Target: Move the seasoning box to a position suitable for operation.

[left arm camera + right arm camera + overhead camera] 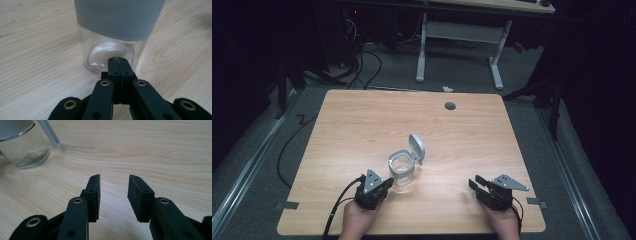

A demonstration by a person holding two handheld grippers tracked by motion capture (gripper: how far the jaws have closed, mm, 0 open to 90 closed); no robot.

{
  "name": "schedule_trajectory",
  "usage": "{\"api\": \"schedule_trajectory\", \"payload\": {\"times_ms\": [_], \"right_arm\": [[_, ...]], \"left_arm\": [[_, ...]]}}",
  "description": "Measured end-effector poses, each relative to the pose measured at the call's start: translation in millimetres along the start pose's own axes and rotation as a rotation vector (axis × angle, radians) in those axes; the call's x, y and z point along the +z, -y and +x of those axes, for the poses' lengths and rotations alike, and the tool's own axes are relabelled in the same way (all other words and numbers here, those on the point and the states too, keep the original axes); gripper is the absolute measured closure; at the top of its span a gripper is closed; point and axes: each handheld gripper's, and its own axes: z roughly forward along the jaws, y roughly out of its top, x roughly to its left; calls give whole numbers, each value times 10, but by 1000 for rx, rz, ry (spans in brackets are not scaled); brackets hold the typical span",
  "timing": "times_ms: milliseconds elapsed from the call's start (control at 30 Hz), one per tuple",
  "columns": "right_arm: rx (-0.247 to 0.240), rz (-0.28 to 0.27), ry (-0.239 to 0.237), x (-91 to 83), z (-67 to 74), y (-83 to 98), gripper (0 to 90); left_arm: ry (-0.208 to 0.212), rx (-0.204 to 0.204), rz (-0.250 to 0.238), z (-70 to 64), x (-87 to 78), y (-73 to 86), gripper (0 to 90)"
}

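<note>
A clear glass jar (402,170) with a grey band around its upper part stands near the table's middle front, and its grey lid (417,148) is flipped up and open behind it. My left gripper (388,183) sits just left of the jar, its jaws pressed together with nothing between them, tips right at the jar's glass base (110,53). My right gripper (476,181) rests at the front right of the table, jaws apart and empty. The jar (23,143) stands far to its upper left.
The wooden table (362,125) has a grey cable hole (450,106) near its far edge. A white-legged desk (459,35) stands beyond it on the grey floor. Cables trail off the table's left front corner.
</note>
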Motion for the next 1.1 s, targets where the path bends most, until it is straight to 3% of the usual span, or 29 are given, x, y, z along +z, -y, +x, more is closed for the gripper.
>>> {"api": "schedule_trajectory", "payload": {"times_ms": [367, 467, 733, 900, 933, 1100], "right_arm": [[6, -1, 2, 0, -2, 10, 611], [8, 1, 2, -1, 0, 15, 610], [7, 2, 4, 2, -14, 13, 588], [4, 3, 11, 12, 0, 11, 587], [24, 12, 13, 26, -9, 13, 576], [27, 28, 37, 43, -9, 13, 571]], "left_arm": [[58, 9, 17, -249, 158, 72, 900], [48, 9, 8, -217, 134, 61, 900], [-49, 7, -52, 127, 61, -135, 900], [-88, -24, -82, 276, 176, -237, 900], [-93, -20, -85, 305, 240, -264, 900], [-86, -19, -90, 310, 369, -336, 900]]}}
